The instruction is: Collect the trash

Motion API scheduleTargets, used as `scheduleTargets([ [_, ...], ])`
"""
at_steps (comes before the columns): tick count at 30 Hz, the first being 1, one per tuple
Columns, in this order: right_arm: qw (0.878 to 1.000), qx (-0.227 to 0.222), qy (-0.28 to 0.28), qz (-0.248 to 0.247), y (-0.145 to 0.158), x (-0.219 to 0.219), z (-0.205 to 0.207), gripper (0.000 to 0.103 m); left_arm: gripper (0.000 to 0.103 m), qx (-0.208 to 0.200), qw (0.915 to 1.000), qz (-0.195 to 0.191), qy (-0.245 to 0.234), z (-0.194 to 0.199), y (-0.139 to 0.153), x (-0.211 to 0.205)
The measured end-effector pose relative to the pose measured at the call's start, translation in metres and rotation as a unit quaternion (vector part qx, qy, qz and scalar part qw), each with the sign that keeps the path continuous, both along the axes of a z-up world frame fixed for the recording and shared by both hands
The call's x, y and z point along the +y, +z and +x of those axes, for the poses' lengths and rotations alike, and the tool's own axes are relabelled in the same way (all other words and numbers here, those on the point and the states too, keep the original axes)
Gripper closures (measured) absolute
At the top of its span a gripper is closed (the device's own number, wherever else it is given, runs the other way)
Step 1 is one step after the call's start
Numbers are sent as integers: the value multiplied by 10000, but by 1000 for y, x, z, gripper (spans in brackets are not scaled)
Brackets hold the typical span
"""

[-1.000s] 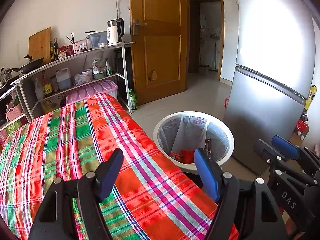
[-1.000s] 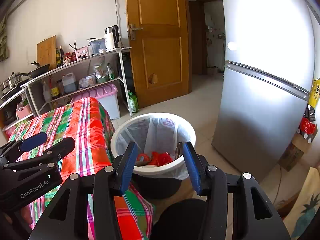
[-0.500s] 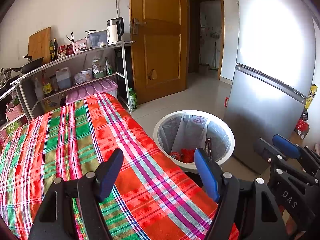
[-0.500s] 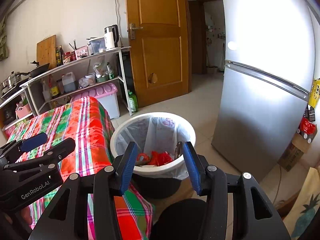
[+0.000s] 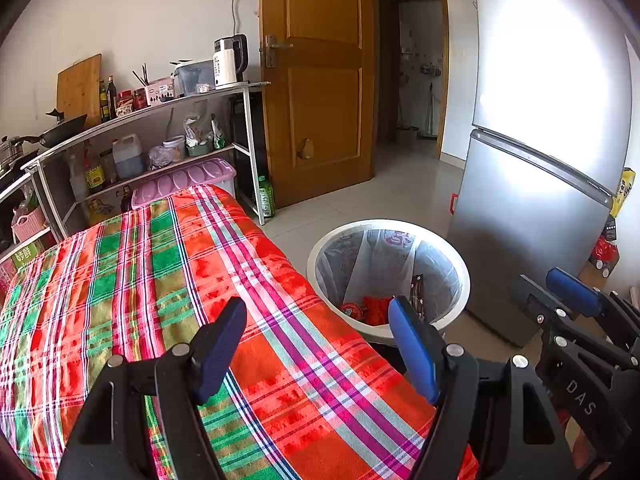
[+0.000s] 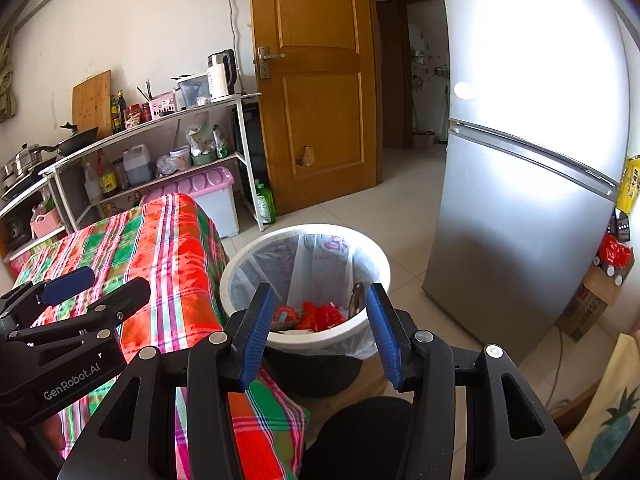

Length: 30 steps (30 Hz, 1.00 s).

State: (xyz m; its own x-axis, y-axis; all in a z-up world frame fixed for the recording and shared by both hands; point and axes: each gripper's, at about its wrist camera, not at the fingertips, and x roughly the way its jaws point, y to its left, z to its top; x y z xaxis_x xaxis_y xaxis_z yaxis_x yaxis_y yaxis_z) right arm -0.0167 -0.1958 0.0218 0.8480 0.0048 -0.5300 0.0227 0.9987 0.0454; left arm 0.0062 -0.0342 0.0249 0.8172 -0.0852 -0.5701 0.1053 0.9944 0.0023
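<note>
A round white trash bin (image 5: pixel 460 276) with a clear bag liner stands on the floor beside the table; it also shows in the right wrist view (image 6: pixel 236 268). Red wrappers (image 6: pixel 320 314) and other trash lie in its bottom. My left gripper (image 5: pixel 316 344) is open and empty above the table's checked cloth (image 5: pixel 140 280). My right gripper (image 6: pixel 318 320) is open and empty, just in front of and above the bin. Each gripper shows at the edge of the other's view.
A silver fridge (image 5: pixel 540 160) stands right of the bin. A wooden door (image 5: pixel 320 80) and a metal shelf rack (image 5: pixel 160 128) with bottles and a kettle are behind. A pink-lidded box (image 6: pixel 208 188) sits by the table's far end. A black rounded object (image 6: pixel 360 436) lies below my right gripper.
</note>
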Motion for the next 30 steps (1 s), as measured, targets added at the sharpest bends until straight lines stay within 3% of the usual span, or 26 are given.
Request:
scheduleTargets([
  [30, 10000, 10, -6, 25, 0, 1, -1, 54, 28, 61, 10000, 16, -9, 0, -2, 2],
])
